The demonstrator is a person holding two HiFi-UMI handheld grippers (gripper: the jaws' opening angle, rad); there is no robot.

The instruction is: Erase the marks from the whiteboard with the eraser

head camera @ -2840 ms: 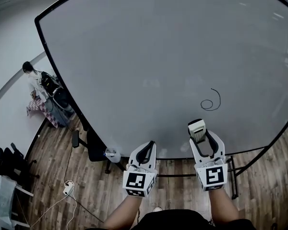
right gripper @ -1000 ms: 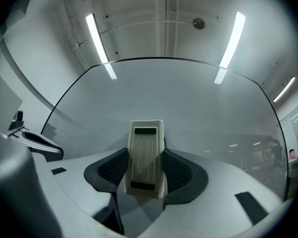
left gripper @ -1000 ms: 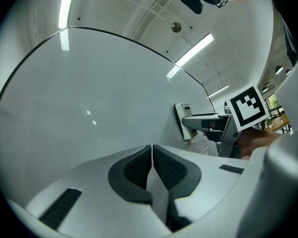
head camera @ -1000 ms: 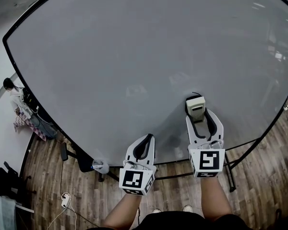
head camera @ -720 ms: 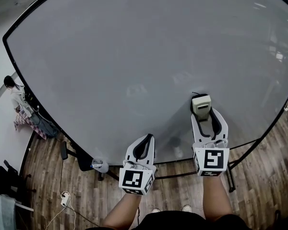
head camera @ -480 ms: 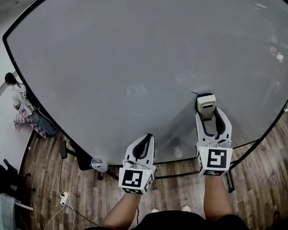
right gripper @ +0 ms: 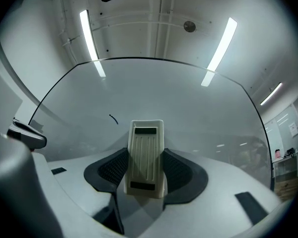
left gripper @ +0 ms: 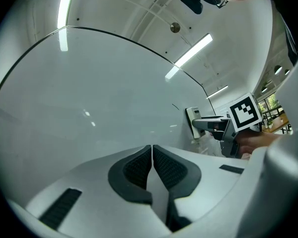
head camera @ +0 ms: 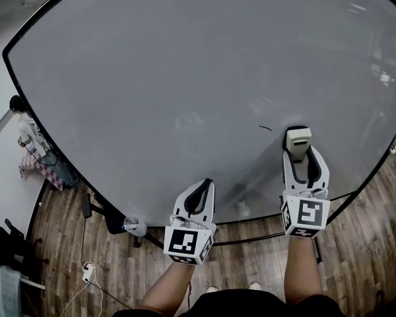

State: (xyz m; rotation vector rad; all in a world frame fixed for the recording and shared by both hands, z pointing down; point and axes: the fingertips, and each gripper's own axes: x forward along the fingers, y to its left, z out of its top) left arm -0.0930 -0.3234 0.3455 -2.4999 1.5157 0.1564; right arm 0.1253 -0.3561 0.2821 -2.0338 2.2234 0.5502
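The right gripper (head camera: 304, 157) has its jaws clamped on the pale eraser (head camera: 297, 139), gripping it by its two long sides. The eraser's far end points at the whiteboard (head camera: 185, 65). It seems to be touching the surface, though the angle makes actual contact hard to confirm. It is low on the board's right part, and just to its left there is a short dark mark (head camera: 266, 128). The right gripper view shows that mark (right gripper: 112, 119) up and to the left of the eraser (right gripper: 146, 152).

The left gripper (head camera: 204, 187) hangs lower, near the board's bottom edge and well apart from the eraser. Its jaws are pressed together with nothing between them (left gripper: 152, 157). A wooden floor (head camera: 72, 243) lies below the board.
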